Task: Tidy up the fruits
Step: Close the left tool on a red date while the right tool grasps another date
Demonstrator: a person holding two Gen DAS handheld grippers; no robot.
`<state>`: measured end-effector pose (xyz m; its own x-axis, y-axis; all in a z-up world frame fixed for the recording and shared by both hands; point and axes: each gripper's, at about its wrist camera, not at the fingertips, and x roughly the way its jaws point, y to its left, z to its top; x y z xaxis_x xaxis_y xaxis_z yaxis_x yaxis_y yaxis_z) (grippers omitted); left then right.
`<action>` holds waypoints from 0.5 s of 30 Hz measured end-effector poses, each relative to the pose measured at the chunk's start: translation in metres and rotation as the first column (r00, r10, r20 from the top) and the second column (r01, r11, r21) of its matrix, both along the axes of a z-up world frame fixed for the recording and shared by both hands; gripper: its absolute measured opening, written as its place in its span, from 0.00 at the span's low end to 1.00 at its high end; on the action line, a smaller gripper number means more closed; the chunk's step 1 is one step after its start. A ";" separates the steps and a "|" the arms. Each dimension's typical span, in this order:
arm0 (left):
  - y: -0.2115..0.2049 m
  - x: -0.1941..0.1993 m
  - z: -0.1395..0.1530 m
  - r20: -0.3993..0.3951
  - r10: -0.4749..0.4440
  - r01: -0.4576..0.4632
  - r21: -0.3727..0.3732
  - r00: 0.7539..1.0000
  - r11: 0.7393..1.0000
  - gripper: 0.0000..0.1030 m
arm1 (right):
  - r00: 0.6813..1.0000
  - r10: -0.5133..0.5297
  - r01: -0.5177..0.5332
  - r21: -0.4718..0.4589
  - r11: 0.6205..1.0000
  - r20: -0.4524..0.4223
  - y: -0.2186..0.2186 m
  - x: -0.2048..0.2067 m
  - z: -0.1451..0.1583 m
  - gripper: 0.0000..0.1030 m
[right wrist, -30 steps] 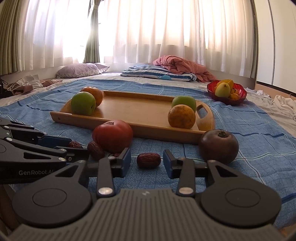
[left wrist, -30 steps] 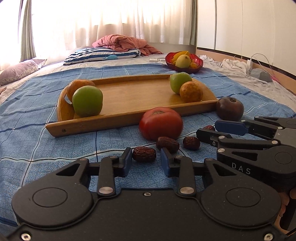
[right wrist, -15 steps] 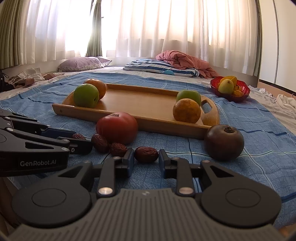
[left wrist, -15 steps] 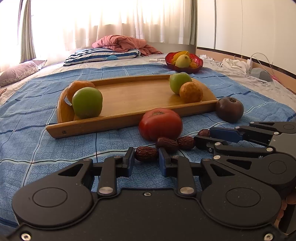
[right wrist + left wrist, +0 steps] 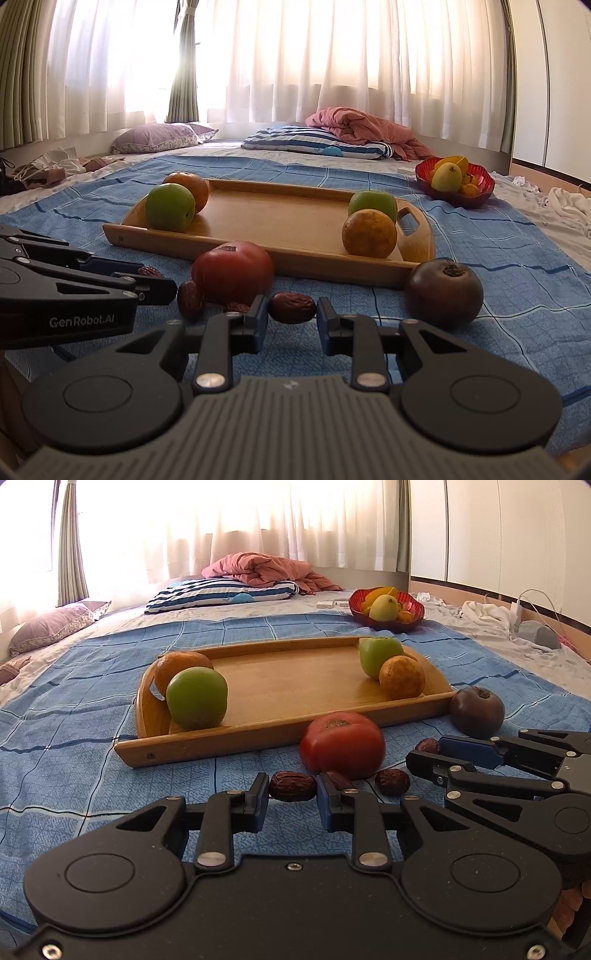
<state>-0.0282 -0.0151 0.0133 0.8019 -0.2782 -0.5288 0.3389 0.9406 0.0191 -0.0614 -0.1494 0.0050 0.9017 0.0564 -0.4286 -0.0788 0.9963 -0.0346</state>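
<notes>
Wood-toned and shallow, the tray (image 5: 295, 686) is sitting on the blue checked bedspread (image 5: 74, 760) across the middle of both views. In the left wrist view a green apple (image 5: 196, 698) and an orange (image 5: 177, 668) are lying at the tray's left end, and a second green apple (image 5: 378, 653) with a second orange (image 5: 402, 676) are lying at its right end.

Just below the tray's near rim a red tomato (image 5: 342, 744) is resting on the bedspread, with a dark purple fruit (image 5: 477, 710) to its right, off the tray's right corner. Four wrinkled red dates are lying in a loose row below the tomato.

The left tool (image 5: 291, 792) is pinching the leftmost date (image 5: 292, 785), its blue pads pressing on both ends. The right tool (image 5: 291, 308) is coming in from the right edge of that frame; in its own view it is gripping the rightmost date (image 5: 292, 307) in the lower centre, pads touching both ends. Its jaws have just been closing around this fruit. Two loose dates (image 5: 190, 300) are lying between the tools, beside the tomato.

A red bowl (image 5: 386, 607) of yellow fruit is standing in the upper right, well apart from the tray, near a striped pillow (image 5: 221, 592) and a pink blanket (image 5: 266, 566).
</notes>
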 end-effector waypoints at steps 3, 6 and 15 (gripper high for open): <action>0.000 0.003 0.005 0.014 0.009 -0.009 -0.003 1.000 1.000 0.25 | 1.000 -0.008 0.008 0.013 1.000 0.002 -0.001 0.001 0.003 0.32; 0.002 0.005 0.010 0.033 0.017 -0.017 -0.004 0.999 1.000 0.25 | 1.000 -0.019 0.019 0.024 1.000 0.009 -0.003 0.002 0.007 0.32; 0.011 0.027 0.033 0.039 0.055 -0.053 -0.029 0.998 0.998 0.25 | 0.997 -0.069 0.068 0.042 0.997 0.040 -0.011 0.012 0.025 0.32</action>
